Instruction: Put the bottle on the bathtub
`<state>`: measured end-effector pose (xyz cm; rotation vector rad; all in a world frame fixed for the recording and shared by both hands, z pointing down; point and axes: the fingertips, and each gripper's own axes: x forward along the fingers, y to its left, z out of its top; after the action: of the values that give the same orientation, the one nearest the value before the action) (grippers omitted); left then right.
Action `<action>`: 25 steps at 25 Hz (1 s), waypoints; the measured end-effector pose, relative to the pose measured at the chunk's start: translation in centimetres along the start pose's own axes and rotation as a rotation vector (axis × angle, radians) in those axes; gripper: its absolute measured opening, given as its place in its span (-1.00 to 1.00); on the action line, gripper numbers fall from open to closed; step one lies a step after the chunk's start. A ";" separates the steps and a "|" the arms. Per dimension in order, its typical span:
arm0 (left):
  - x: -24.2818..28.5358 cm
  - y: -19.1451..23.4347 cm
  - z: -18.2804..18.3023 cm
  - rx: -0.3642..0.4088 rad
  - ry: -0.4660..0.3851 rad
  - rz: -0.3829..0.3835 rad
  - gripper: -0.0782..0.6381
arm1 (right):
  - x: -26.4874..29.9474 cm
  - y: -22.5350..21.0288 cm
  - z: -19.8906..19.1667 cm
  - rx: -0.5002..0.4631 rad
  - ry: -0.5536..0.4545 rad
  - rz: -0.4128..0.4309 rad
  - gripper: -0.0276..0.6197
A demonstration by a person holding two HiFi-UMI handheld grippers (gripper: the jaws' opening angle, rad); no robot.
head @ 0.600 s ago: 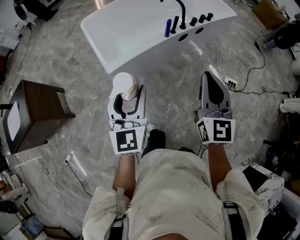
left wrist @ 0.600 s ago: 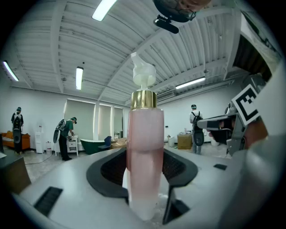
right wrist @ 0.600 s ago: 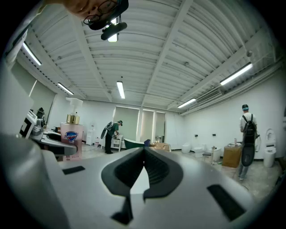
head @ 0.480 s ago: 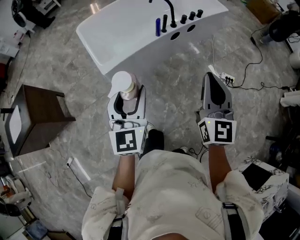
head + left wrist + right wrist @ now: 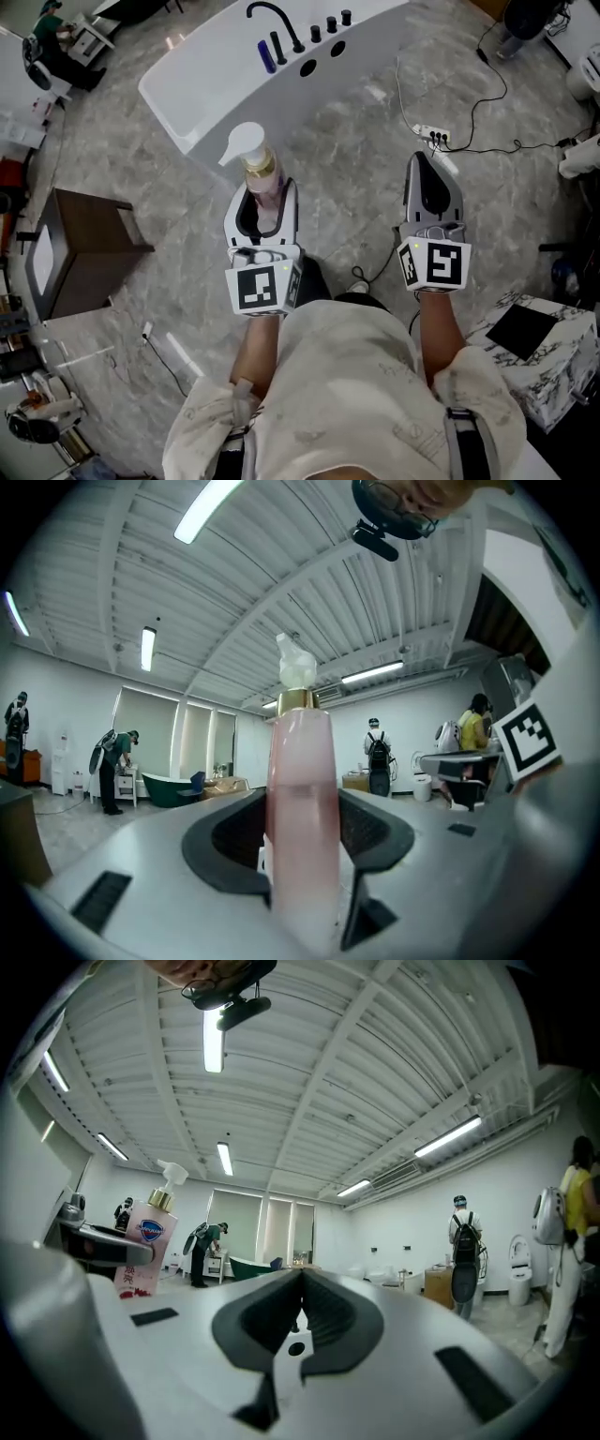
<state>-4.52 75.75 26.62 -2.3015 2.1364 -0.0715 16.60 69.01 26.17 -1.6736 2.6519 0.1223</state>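
A pink pump bottle point(image 5: 261, 178) with a gold collar and white pump head stands upright between the jaws of my left gripper point(image 5: 265, 192), which is shut on it. In the left gripper view the bottle point(image 5: 302, 817) fills the middle, clamped between the grey jaws. The white bathtub point(image 5: 225, 84) lies ahead on the floor, with a black tap and knobs point(image 5: 309, 33) on its rim. My right gripper point(image 5: 427, 169) is held out to the right, jaws shut together and empty. In the right gripper view the bottle point(image 5: 145, 1241) shows at the left.
A dark wooden stool point(image 5: 80, 248) stands to the left. A power strip with black cables point(image 5: 433, 138) lies on the grey marble floor at right. A marbled box point(image 5: 539, 352) sits at lower right. People stand far off in the room.
Both grippers moved closer to the bathtub. The left gripper tipped the bottle more upright and lifted it forward; the bathtub shifted up and left in view.
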 end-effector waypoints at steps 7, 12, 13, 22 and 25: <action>1.0 -6.2 0.9 0.011 -0.008 -0.078 -0.16 | -4.0 -5.5 0.2 0.042 -0.028 -0.074 -0.95; 2.6 -8.9 0.6 0.013 -0.002 -0.127 -0.16 | -5.2 -8.2 -0.8 0.051 -0.018 -0.120 -0.95; 3.2 -9.0 0.6 0.014 -0.003 -0.134 -0.16 | -4.9 -8.5 -1.0 0.050 -0.018 -0.126 -0.95; 11.5 -6.0 0.3 -0.004 -0.016 -0.184 -0.16 | 3.7 -9.0 -1.5 0.018 0.021 -0.149 -0.95; 14.4 -3.2 0.3 -0.011 -0.005 -0.182 -0.16 | 7.9 -8.0 -1.1 0.006 0.027 -0.147 -0.95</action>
<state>-0.24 61.60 26.92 -2.4939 1.9241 -0.0539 20.39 58.37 26.39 -1.8744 2.5333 0.0914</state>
